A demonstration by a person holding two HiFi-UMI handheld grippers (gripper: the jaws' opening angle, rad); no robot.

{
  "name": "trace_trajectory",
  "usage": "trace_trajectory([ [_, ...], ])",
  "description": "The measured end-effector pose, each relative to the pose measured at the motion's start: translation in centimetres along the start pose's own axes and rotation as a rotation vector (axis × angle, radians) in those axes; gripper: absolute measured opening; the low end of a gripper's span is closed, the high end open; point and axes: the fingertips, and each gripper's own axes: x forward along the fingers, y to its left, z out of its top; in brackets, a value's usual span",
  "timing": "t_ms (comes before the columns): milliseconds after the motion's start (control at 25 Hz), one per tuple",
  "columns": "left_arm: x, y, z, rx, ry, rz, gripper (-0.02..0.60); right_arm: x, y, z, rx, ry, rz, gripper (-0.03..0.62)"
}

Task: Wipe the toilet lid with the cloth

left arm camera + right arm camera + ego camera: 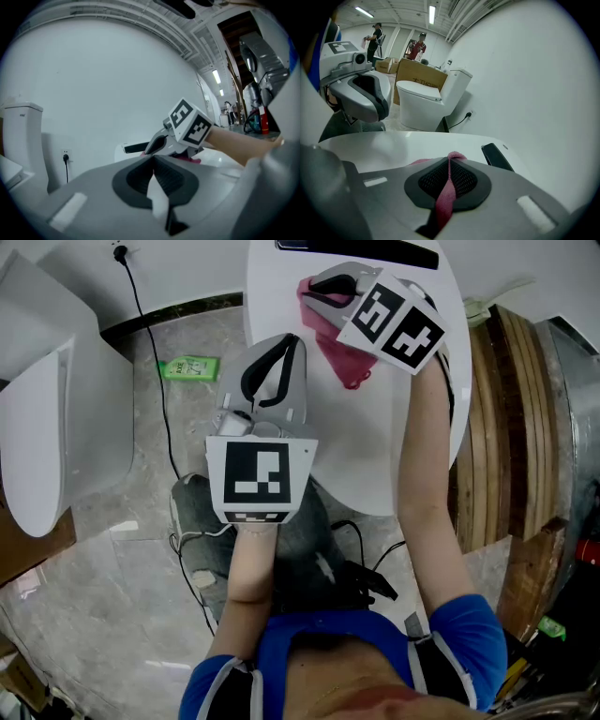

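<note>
The right gripper (323,292) was clamped on the pink cloth (343,360). A fold was pinched between its fingers, and the rest was bunched just under and ahead of them on the white toilet lid (375,451). The left gripper (284,345) hung beside it, fingers closed tip to tip on nothing, over the lid's edge and apart from the cloth.

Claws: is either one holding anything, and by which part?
The right claw pinches the cloth by a bunched fold; the left claw is shut, empty.
</note>
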Motion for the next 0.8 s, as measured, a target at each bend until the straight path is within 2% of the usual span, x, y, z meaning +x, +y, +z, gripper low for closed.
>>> trace_trajectory([
  [200, 0.1, 0.3, -0.1, -0.001, 0.004, 0.004, 0.003, 0.4, 0.1, 0.2, -0.022, 0.006, 0.002, 0.008],
  [600, 0.1, 0.6, -0.4, -0.004, 0.01, 0.011, 0.003, 1.4, 1.6, 2.4, -0.075, -0.05, 0.036, 0.008],
  [800, -0.2, 1.4, -0.5, -0.018, 0.012, 0.051, 0.003, 2.0, 2.8, 3.8, -0.108, -0.085, 0.063, 0.009],
])
